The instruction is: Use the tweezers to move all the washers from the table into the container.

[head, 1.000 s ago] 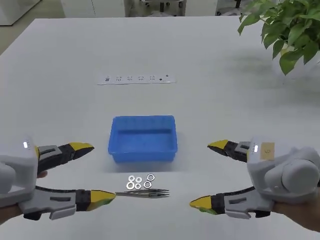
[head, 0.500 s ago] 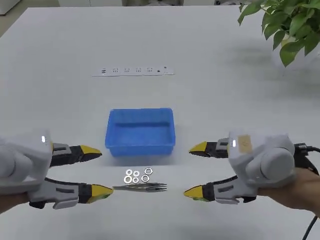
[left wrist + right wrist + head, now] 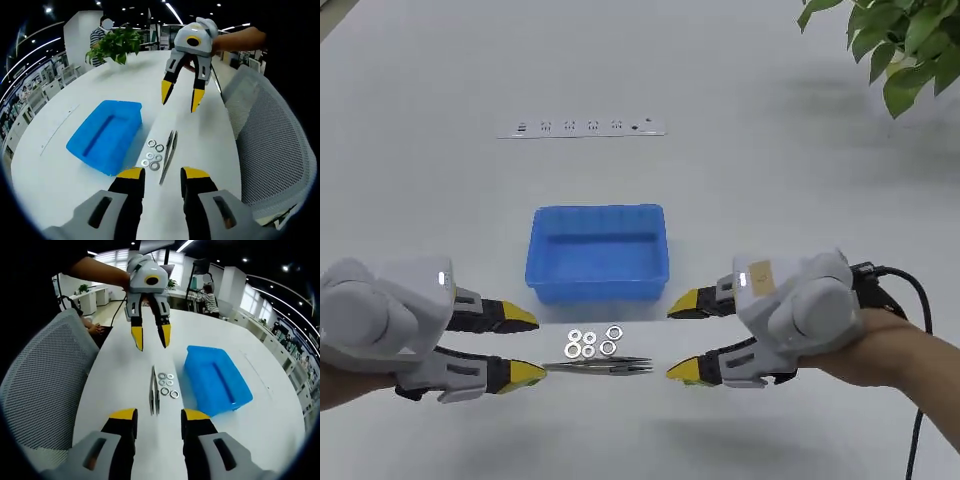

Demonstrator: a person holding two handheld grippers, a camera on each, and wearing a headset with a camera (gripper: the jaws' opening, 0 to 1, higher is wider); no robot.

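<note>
Blue plastic with nothing in it yet: the container sits on the white table, no washer inside. Over the last second both grippers have closed in from either side on the tweezers. These lie flat just in front of the washers, which lie just in front of the container's near wall. The left gripper now has its lower tip right at the tweezers' left end — touching or a hair off, I cannot tell which. The right gripper is near the other end, with a small gap left. Both have their jaws spread wide and hold nothing. Tweezers, washers and container keep the same places relative to one another.

In my judgement the approach is nearly over and picking up the tool comes next — the moving of washers has not begun.

Counted: six washers in a loose cluster, all on the table; one pair of tweezers; one container; two grippers.
</note>
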